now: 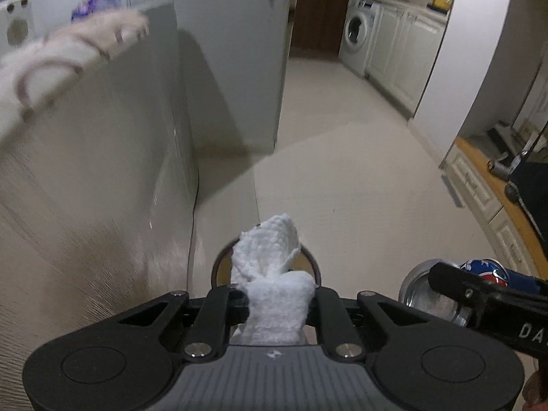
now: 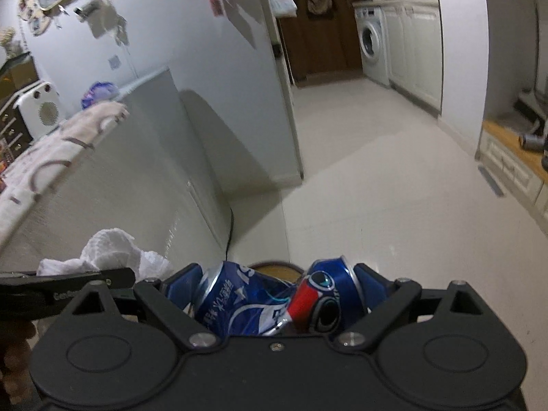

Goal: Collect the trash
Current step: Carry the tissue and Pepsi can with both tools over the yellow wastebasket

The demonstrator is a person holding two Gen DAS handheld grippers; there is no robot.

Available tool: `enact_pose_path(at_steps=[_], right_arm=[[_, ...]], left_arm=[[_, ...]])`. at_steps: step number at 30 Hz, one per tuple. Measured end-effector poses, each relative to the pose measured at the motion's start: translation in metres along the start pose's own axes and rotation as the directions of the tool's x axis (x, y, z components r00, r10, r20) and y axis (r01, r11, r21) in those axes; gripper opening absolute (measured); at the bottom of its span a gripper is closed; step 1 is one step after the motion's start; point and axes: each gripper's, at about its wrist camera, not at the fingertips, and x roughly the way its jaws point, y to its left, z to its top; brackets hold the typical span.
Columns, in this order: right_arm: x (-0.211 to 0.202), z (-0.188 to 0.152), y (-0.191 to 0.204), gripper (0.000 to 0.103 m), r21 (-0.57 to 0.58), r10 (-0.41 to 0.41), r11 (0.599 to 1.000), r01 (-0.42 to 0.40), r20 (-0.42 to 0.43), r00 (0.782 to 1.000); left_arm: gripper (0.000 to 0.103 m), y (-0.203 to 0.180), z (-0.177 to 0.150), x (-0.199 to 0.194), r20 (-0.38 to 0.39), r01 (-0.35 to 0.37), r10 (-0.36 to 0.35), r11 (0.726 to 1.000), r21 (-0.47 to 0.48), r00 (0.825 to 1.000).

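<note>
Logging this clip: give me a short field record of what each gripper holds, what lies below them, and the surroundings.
left gripper: shut on a crumpled white paper towel
right gripper: shut on a crushed blue soda can
below the grippers: round dark-rimmed opening on the floor, probably a bin, mostly hidden
left of view: pale sofa back with a white patterned throw on top
background: washing machine and white cabinets past a white tiled floor
image quality: some motion blur
</note>
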Motion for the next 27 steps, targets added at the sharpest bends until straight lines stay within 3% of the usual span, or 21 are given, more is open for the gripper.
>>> enact_pose_path(at_steps=[8, 15, 22, 27], right_arm=[[0.075, -0.016, -0.022, 0.095, 0.082, -0.012, 0.996, 0.021, -0.109, 0.994], [0.146, -0.029, -0.030, 0.095, 0.207, 0.008, 0.978, 0.033, -0.190, 0.982], [0.210, -0.047, -0.028, 0.095, 0.376, 0.004, 0.922, 0.092, -0.247, 0.969], [0.253, -0.064, -0.028, 0.095, 0.477, 0.004, 0.871, 0.121, -0.254, 0.967]], left_arm=[[0.013, 0.015, -0.005, 0.089, -0.134, -0.024, 0.017, 0.999, -0.049, 0.991], [0.013, 0.038, -0.005, 0.151, -0.189, -0.027, 0.009, 0.995, -0.093, 0.982], [0.013, 0.072, -0.009, 0.210, -0.240, 0.008, -0.043, 0.990, -0.143, 0.970], [0.013, 0.091, -0.021, 0.256, -0.300, 0.088, -0.154, 0.971, -0.223, 0.941]])
